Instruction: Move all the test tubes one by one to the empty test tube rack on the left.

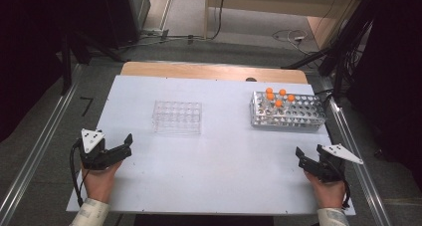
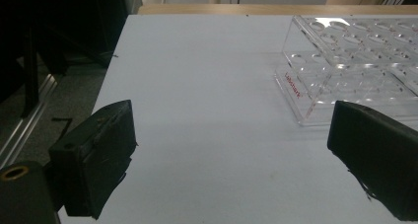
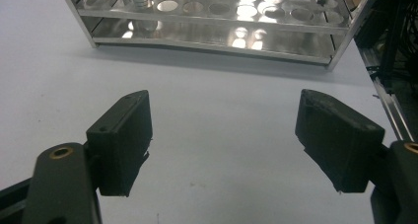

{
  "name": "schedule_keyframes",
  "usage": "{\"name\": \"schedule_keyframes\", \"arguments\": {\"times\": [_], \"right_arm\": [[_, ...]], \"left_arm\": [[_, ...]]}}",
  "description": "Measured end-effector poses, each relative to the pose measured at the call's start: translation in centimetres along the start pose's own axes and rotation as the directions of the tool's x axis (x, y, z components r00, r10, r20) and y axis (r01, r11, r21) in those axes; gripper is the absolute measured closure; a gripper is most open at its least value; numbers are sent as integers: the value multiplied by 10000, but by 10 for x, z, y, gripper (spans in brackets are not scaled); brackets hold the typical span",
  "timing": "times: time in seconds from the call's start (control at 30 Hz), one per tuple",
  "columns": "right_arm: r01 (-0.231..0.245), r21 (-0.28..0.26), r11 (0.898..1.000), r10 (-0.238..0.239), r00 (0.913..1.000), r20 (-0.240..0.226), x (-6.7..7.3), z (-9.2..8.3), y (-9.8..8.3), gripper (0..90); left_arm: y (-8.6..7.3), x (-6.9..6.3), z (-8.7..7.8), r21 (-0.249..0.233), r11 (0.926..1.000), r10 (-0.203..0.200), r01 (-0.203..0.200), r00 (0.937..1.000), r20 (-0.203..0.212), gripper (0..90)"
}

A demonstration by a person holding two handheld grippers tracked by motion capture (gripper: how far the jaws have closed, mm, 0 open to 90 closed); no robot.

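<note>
1. Both grippers stand wide with nothing between their jaws: the left gripper (image 1: 130,139) sits well to the near left of the clear plastic tube rack (image 1: 177,117), and the right gripper (image 1: 309,154) lies near and to the right of that rack.
2. Beyond the right gripper stands the shiny metal tube rack (image 1: 288,111), well to the right of the clear rack, holding five orange-capped tubes (image 1: 278,103) clustered at its far left end.
3. Those tubes stand upright, long axes vertical, caps up; both racks run lengthwise across the white table (image 1: 224,161).
4. Judging ahead, a tilted grip could jam a tube in its hole and drag the metal rack.
5. Closely packed caps may get knocked by a wide jaw.
</note>
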State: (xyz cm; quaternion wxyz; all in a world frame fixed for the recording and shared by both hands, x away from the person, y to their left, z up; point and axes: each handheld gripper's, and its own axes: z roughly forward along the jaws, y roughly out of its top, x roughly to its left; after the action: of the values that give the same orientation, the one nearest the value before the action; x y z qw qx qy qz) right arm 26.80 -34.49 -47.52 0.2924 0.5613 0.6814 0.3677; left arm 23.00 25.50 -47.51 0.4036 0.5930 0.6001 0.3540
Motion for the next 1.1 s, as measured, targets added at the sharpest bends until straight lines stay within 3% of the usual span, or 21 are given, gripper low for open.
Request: {"name": "schedule_keyframes", "arguments": {"times": [0.33, 0.7, 1.1], "right_arm": [[84, -149, 9999, -86, 9999, -109, 3, 0, 5, 205], [389, -296, 9988, -401, 9983, -413, 17, 7, 17, 214], [119, -650, 9978, -155, 9984, -550, 23, 13, 35, 192]], "left_arm": [[-1, -1, 1, 23, 10000, -74, 74, 9999, 120, 48], [0, -1, 0, -80, 9999, -84, 85, 9999, 102, 48], [0, -3, 0, -72, 10000, -15, 16, 9999, 155, 48]]}}
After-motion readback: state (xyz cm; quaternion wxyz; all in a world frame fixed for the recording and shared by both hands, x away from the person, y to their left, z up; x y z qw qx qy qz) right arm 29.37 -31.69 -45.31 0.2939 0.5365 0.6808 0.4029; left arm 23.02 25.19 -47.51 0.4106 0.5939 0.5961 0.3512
